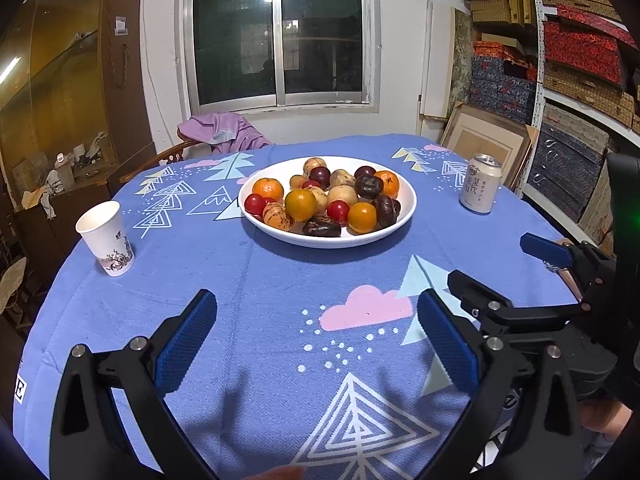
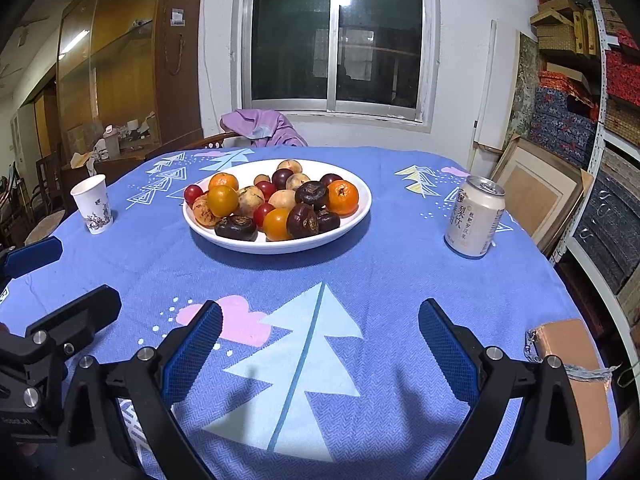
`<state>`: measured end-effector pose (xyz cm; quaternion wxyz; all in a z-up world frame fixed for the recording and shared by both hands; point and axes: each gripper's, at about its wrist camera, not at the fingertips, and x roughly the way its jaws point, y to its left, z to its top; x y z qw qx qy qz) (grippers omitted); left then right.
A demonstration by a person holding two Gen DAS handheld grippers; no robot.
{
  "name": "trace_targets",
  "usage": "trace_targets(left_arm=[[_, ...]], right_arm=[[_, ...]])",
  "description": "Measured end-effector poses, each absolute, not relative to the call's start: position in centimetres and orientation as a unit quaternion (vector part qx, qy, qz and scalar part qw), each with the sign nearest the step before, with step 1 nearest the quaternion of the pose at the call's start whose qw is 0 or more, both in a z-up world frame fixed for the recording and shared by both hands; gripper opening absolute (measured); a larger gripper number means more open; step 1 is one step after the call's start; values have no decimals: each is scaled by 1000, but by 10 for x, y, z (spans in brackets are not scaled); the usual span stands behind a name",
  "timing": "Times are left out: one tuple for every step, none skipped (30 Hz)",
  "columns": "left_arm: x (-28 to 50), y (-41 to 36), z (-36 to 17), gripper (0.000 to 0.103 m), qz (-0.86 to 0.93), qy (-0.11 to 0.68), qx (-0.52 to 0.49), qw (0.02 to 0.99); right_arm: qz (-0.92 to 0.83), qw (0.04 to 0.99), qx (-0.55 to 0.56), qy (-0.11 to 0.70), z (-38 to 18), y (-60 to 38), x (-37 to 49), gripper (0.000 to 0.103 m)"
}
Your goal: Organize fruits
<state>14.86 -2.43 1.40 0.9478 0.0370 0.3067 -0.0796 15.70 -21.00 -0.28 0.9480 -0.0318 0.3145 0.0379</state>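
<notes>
A white plate (image 1: 404,216) heaped with fruit sits just above the middle of both frames on a blue tablecloth (image 1: 280,300) printed with trees and pink clouds. In the pile are oranges (image 1: 267,189), small red fruits (image 1: 254,203), pale tan ones (image 1: 342,195) and dark brown-purple ones (image 1: 369,186), all inside the rim and touching each other.

In the left wrist view the left gripper (image 1: 316,340) fills the lower frame, its blue-padded fingers (image 1: 184,344) spread wide with only bare cloth between them. At the right edge of that frame the right gripper (image 1: 516,272) shows from the side, also spread and holding nothing. In the right wrist view the same right gripper (image 2: 320,344) sits at the bottom, jaws wide apart over a pale blue tree print, well short of the plate.

A paper cup (image 1: 106,238) stands upright at the left of the frame, well apart from the plate. A drink can (image 1: 480,184) stands upright at the right, also apart. Nothing lies between the grippers and the plate.

Behind the table, a chair draped with a purple garment (image 1: 224,130) sits under a dark window (image 1: 280,32). Shelves of patterned boxes (image 1: 576,60) fill the right side.
</notes>
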Motion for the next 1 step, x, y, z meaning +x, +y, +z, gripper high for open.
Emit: trace_targets(left_arm=[[149,-24,14,99,-80,308,35,947]], right_arm=[[38,948,-32,314,-3,-210,157,99]])
